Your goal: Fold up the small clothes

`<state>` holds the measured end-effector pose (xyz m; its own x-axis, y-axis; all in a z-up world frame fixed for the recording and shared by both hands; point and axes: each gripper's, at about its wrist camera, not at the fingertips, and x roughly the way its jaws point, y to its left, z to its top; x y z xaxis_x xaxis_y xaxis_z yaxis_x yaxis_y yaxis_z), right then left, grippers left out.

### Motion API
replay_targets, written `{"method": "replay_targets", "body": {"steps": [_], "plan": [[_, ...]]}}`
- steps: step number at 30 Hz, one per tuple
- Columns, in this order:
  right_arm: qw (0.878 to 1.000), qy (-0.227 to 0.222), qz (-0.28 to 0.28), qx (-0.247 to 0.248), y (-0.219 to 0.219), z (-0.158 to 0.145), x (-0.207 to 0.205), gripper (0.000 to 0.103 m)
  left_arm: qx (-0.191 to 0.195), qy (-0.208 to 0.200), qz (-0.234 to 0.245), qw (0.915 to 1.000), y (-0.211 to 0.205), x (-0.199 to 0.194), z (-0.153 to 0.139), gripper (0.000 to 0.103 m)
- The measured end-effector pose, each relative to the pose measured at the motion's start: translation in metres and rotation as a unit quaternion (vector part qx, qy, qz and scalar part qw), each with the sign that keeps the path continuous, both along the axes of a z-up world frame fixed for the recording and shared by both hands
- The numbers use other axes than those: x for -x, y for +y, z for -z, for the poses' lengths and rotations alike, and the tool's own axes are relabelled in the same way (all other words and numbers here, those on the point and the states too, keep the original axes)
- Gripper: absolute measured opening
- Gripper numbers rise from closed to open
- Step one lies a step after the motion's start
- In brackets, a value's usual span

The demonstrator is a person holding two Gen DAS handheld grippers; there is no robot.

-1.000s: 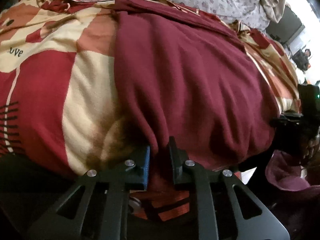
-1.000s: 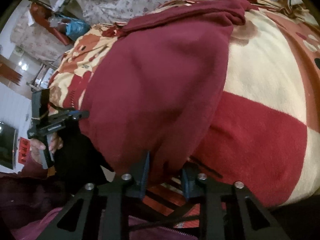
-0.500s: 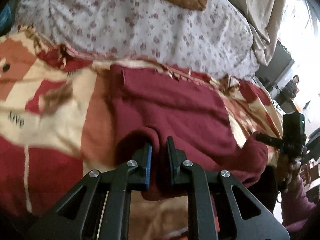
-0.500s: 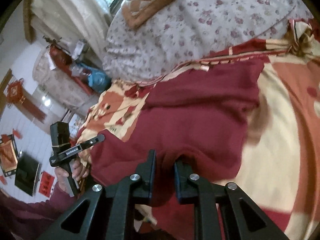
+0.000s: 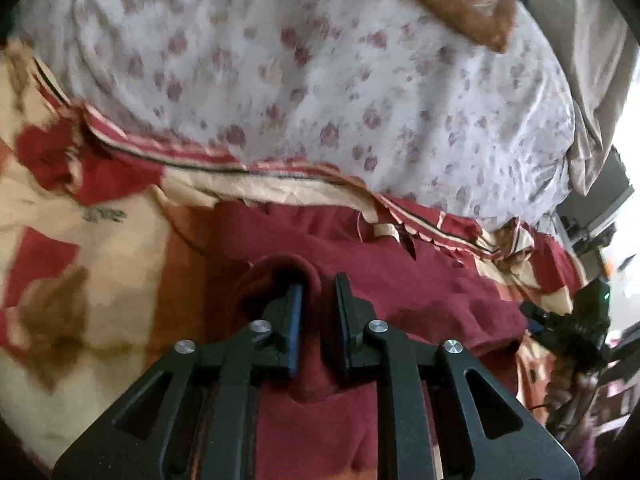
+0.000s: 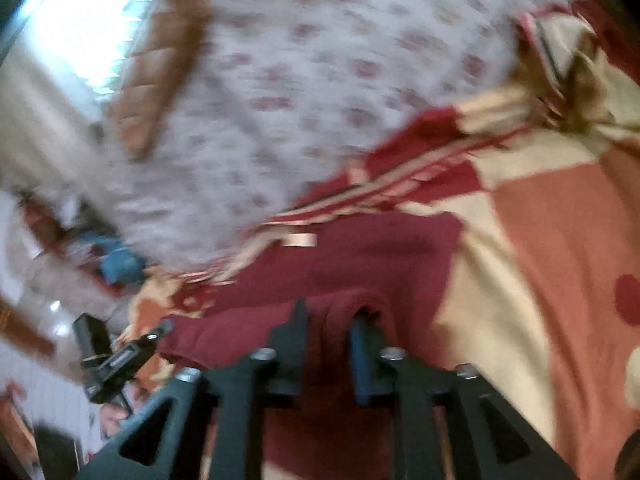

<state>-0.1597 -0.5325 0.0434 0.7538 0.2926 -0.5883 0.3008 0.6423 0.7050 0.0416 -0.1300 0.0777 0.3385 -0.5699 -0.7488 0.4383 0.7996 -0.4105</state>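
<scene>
A dark red garment [image 5: 420, 280] lies on a red, cream and orange patterned blanket [image 5: 80, 240]. My left gripper [image 5: 318, 292] is shut on a bunched edge of the garment and holds it over the far part of the cloth. In the right wrist view the garment [image 6: 360, 252] shows the same fold, and my right gripper [image 6: 328, 320] is shut on its other edge. The right gripper also shows at the right of the left wrist view [image 5: 576, 320]. The left gripper shows at the left of the right wrist view [image 6: 116, 352].
A white floral duvet [image 5: 320, 80] rises behind the blanket, with a brown quilted cushion [image 5: 460, 0] on top. The blanket [image 6: 540, 240] spreads to the right. Room furniture and a blue bag [image 6: 120, 264] stand beyond the bed's left side.
Both grippers have carried the near edge of the garment up and away toward the duvet, folding it over its far part. The views have tilted up and are blurred by motion.
</scene>
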Motion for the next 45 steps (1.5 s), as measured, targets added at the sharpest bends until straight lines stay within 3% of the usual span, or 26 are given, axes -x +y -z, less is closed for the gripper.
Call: {"method": "replay_targets", "body": {"steps": [2,4,5,7,9,11,16,19,24,28,31,35,36,38,39,40,43,45], "plan": [[1.000,-0.018,0.024,0.009,-0.008,-0.005,0.014,0.061,-0.014,-0.005,-0.007,0.9999,0.004,-0.006,0.003,0.030],[0.999,-0.036,0.011,0.039,-0.004,-0.022,0.030,0.061,-0.008,-0.014,-0.011,0.9998,0.012,-0.007,-0.001,0.065],[0.998,-0.041,-0.007,0.053,0.003,-0.027,0.033,0.061,0.006,-0.021,-0.023,0.9995,0.020,-0.007,-0.004,0.068],[0.991,-0.043,-0.067,0.109,0.031,-0.037,0.033,0.061,0.022,-0.033,-0.035,0.9986,0.028,-0.006,-0.008,0.069],[0.980,-0.012,-0.106,0.166,0.058,-0.035,0.016,0.061,0.019,-0.039,-0.041,0.9982,0.029,-0.008,-0.006,0.069],[0.977,0.006,-0.117,0.177,0.071,-0.028,-0.008,0.061,0.002,-0.037,-0.047,0.9982,0.027,-0.009,0.000,0.069],[0.977,0.089,-0.043,0.192,0.043,0.014,-0.085,0.059,-0.096,-0.034,-0.040,0.9940,0.015,-0.013,0.029,0.069],[0.980,0.092,-0.021,0.175,0.029,0.011,-0.098,0.058,-0.104,-0.012,-0.029,0.9941,0.022,-0.017,0.037,0.069],[0.977,0.051,-0.060,0.198,0.050,-0.025,-0.057,0.062,-0.071,-0.026,-0.007,0.9971,0.042,-0.004,0.011,0.069],[0.967,0.058,-0.078,0.236,0.062,-0.028,-0.013,0.066,-0.047,-0.013,0.045,0.9978,0.051,0.023,-0.004,0.069],[0.962,0.070,-0.072,0.253,0.063,-0.021,0.022,0.066,-0.049,0.016,0.080,0.9955,0.055,0.045,0.009,0.069],[0.970,0.077,-0.077,0.218,0.065,0.000,0.048,0.066,-0.086,0.049,0.099,0.9902,0.046,0.059,0.042,0.069],[0.971,0.078,-0.083,0.212,0.069,0.006,0.048,0.057,-0.088,0.046,0.101,0.9900,0.042,0.062,0.048,0.068],[0.971,0.082,-0.106,0.199,0.077,0.018,0.043,0.022,-0.099,0.030,0.107,0.9889,0.037,0.065,0.049,0.042],[0.967,0.089,-0.111,0.212,0.082,0.019,0.041,0.020,-0.102,0.031,0.115,0.9876,0.036,0.065,0.046,0.022],[0.963,0.089,-0.113,0.226,0.084,0.016,0.041,0.016,-0.101,0.023,0.114,0.9881,0.038,0.066,0.041,0.014],[0.961,0.066,-0.117,0.243,0.082,-0.007,0.050,0.010,-0.099,-0.004,0.093,0.9908,0.056,0.065,0.029,0.009],[0.959,0.069,-0.111,0.252,0.076,-0.012,0.056,0.008,-0.094,0.011,0.070,0.9931,0.066,0.058,0.038,0.009]]}}
